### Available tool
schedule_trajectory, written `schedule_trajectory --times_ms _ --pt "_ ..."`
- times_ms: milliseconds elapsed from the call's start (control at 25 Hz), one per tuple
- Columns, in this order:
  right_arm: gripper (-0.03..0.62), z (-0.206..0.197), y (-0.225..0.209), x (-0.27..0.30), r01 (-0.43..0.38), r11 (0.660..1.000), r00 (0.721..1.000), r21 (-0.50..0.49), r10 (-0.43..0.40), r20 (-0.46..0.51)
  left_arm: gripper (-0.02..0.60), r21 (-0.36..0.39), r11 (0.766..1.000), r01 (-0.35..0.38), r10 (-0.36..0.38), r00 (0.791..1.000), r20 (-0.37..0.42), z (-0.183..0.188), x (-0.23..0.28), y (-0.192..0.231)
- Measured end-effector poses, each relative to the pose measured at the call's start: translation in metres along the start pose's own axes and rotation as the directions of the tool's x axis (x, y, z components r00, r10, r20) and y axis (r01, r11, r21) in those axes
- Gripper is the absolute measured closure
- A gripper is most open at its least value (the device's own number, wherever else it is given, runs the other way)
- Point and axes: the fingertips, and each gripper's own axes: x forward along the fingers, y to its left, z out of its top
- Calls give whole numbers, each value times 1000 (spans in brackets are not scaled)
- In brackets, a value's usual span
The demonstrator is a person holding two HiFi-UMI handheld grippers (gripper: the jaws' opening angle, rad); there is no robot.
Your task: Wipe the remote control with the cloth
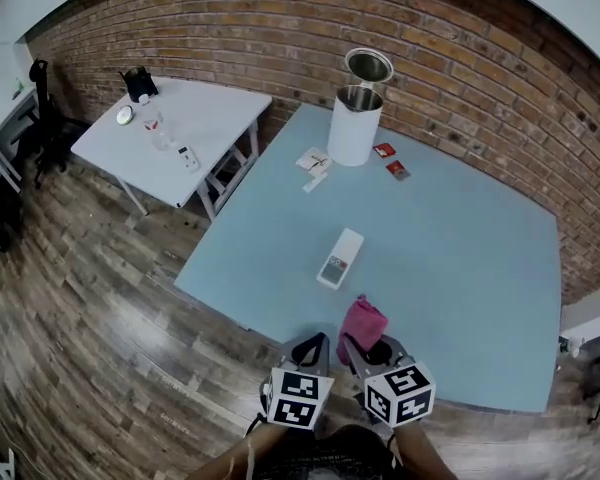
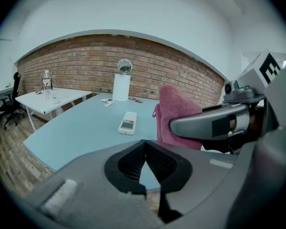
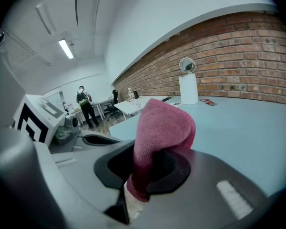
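Light blue bench [image 1: 460, 258], smooth matte top, rounded corners, red brick wall [image 1: 280, 28] behind, dark wood-plank floor [image 1: 80, 318] around. One remote control [image 1: 340, 258]: white, flat, oblong, small grey screen at its near end, lying flat on the bench, left of the middle, long axis pointing away. One cloth [image 3: 162, 128]: pink, fluffy terry, folded over into a rounded hump, near the bench's front edge, on the near side of the remote and apart from it.

Right gripper [image 3: 150, 171]: jaws clamped on the cloth's lower end, cloth sticks up and forward past the black ribbed pads. Left gripper [image 2: 144, 149]: jaws fully together, pads meeting at the tips, nothing between them. Both grippers sit side by side at the front edge, each with a marker cube.

Further back on the bench: one white cylindrical bin [image 1: 355, 123] with a shiny metal rim and its round lid standing open, two small red cards [image 1: 384, 150] just beside it, a few white papers [image 1: 315, 163] on its other side. One white folding table [image 1: 200, 108] stands to the left with small clutter on it. One person [image 3: 86, 104] stands far off in the right gripper view.
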Motion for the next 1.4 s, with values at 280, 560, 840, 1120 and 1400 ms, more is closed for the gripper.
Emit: schedule_trajectory --times_ms 280,560,840,1120,1400 --pt "526 26 -11 9 21 999 1000 -45 -22 -8 580 -2 999 46 -46 999 -15 5 17 5" --pt "526 44 -32 21 3 993 999 -118 -8 -41 578 -1 1000 27 -27 999 -34 9 45 13" --pt "526 65 -53 48 -64 982 996 -178 50 -80 489 -21 999 31 -31 999 -37 19 75 21" --pt "526 79 -65 74 -134 968 987 -212 113 -112 403 7 999 -33 33 999 -43 22 100 38" --pt "526 87 -66 96 -206 955 974 -214 177 -144 285 70 996 -61 65 996 -67 20 123 51"
